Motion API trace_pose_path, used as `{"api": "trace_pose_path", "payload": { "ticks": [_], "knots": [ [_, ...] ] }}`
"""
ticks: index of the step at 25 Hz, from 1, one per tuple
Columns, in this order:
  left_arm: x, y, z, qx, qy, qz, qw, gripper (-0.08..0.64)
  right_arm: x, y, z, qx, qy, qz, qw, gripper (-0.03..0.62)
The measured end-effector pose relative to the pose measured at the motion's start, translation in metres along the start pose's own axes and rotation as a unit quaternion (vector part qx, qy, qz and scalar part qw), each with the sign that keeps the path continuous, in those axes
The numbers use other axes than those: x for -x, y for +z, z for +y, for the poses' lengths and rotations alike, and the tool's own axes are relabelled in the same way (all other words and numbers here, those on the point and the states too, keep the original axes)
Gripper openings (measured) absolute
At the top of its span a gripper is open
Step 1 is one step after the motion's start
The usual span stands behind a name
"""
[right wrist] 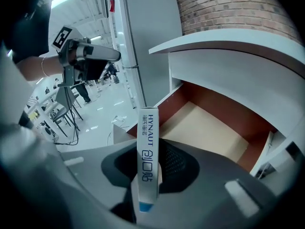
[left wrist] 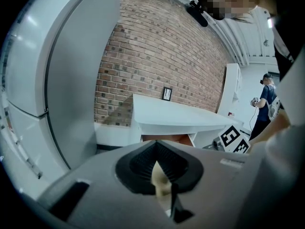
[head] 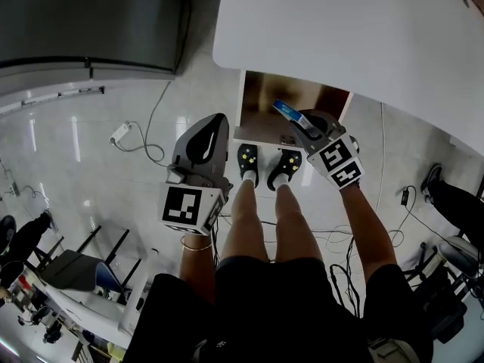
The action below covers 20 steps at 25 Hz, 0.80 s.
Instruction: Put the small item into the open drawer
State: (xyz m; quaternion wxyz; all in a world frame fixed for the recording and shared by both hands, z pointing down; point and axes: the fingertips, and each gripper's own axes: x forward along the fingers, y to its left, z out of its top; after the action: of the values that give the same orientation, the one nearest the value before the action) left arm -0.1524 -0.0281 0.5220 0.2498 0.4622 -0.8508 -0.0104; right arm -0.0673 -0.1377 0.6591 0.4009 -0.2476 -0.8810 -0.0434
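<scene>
Here, closest to the camera, the person's bare legs are running down to a pair of black shoes [head: 248,162] that are standing on the glossy white floor [head: 76,150]. The left tool [head: 214,124] is hanging out to the left of the legs and pointing toward the floor in front of the furniture. In the left gripper view its dark ribbed pads are meeting at the tip, and they are holding nothing.

The right tool [head: 304,129] is reaching forward on the other side. Its jaws are clamping a small, narrow white box [head: 290,115] with a blue end and dark lettering down its edge. In the right gripper view the box [right wrist: 147,137] is sticking up from between the pads, with its far end lying over the front left corner of the drawer [right wrist: 224,109]. The box is sitting in the air at the drawer's front edge and is not lying inside it.

The drawer [head: 265,100] is standing pulled out from under the white tabletop [head: 340,29], showing reddish-brown walls and a pale bottom. A white cable [head: 155,119] is trailing over the floor to the left. A tall grey cabinet [left wrist: 62,80] is standing beside the tabletop, and a brick wall [left wrist: 157,56] is running behind both.
</scene>
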Motion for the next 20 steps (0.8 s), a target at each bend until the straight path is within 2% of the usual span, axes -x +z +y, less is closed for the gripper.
{"api": "trace_pose_path", "payload": {
  "ticks": [12,20],
  "knots": [
    [0.002,-0.005,0.007,0.002,0.011,0.008,0.9999,-0.003,-0.028,-0.021,0.001,0.083,0.008,0.084,0.993,0.092],
    [0.002,-0.009,0.015,0.01,0.022,0.01,0.9997,-0.003,-0.044,-0.033,0.003,0.099,0.031,0.122,0.987,0.092]
  ]
}}
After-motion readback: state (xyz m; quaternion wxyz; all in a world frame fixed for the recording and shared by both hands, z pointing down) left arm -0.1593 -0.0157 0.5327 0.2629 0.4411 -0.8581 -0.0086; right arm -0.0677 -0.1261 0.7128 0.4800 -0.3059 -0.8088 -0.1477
